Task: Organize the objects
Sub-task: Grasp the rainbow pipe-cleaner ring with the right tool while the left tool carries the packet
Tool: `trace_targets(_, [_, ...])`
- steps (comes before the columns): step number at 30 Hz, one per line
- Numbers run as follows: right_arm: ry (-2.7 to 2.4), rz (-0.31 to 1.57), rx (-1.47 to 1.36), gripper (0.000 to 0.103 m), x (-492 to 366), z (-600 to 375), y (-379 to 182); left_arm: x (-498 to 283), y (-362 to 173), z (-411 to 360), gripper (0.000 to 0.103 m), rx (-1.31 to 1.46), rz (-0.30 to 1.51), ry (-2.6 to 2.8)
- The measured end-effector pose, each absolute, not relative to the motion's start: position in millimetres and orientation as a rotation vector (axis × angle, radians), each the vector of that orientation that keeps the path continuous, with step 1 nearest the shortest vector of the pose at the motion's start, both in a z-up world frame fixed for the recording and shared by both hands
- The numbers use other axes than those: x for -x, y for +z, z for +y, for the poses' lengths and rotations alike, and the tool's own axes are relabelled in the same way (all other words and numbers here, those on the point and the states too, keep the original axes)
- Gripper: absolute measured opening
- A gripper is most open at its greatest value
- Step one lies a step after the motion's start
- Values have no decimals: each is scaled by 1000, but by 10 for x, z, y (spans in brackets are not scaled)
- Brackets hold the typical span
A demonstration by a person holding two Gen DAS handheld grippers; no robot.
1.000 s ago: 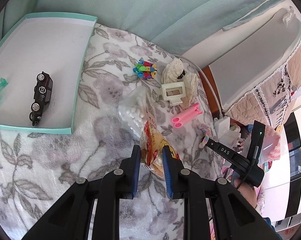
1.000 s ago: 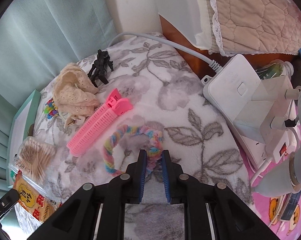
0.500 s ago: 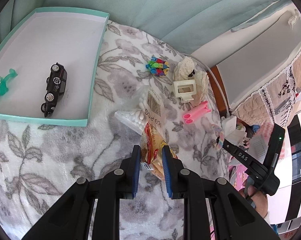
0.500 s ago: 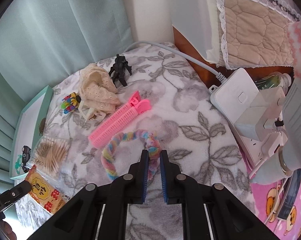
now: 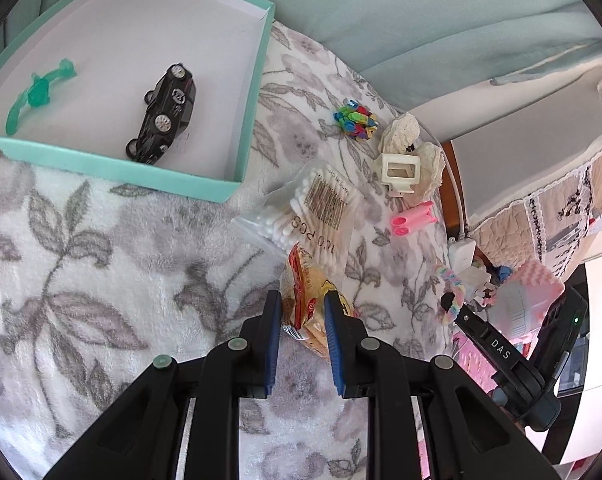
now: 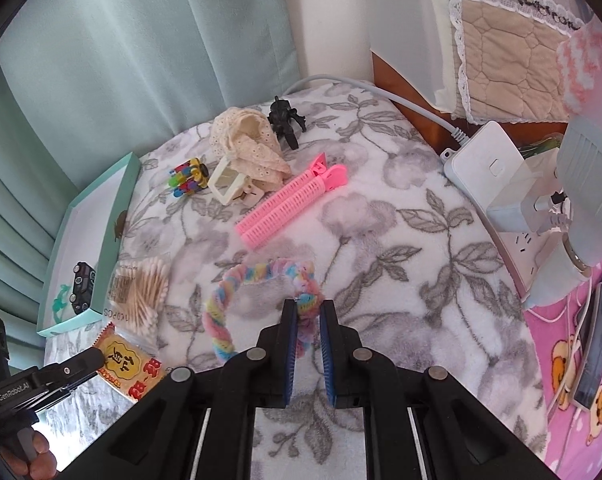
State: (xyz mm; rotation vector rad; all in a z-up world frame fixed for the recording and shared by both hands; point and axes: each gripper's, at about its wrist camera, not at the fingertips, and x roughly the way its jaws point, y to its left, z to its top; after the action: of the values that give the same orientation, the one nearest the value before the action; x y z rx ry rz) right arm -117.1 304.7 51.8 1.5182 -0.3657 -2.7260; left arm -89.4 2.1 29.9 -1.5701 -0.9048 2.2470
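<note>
Left gripper (image 5: pixel 301 314) pinching orange snack packet (image 5: pixel 307 300), lifted over floral blanket (image 5: pixel 101 260). Teal box (image 5: pixel 237 132) ahead-left. Cotton swab bag (image 5: pixel 313 208) just ahead. Right gripper (image 6: pixel 307 322) clamped on pastel braided ring (image 6: pixel 261 276); pink hair clip (image 6: pixel 291 200) ahead.

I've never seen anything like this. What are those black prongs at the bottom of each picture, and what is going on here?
No robot here: a person holds a two-fingered gripper in each hand, each with a wide-angle camera looking along its fingers. One picture comes from the left gripper, the other from the right gripper.

The left one is closed on a snack packet. The right one is closed on a pastel braided hair loop.

Both work over a flowered blanket. On it lie a bag of cotton swabs, a pink hair clip, a cream claw clip, lace cloth and a small black figure. The teal box already contains a toy car and a green plastic piece.
</note>
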Motion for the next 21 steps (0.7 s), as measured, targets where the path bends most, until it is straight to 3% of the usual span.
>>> trace_targets(21, [-2699,-200,-1388,12,1243,2507,909,856,824,-302,22,1289,-966,2364])
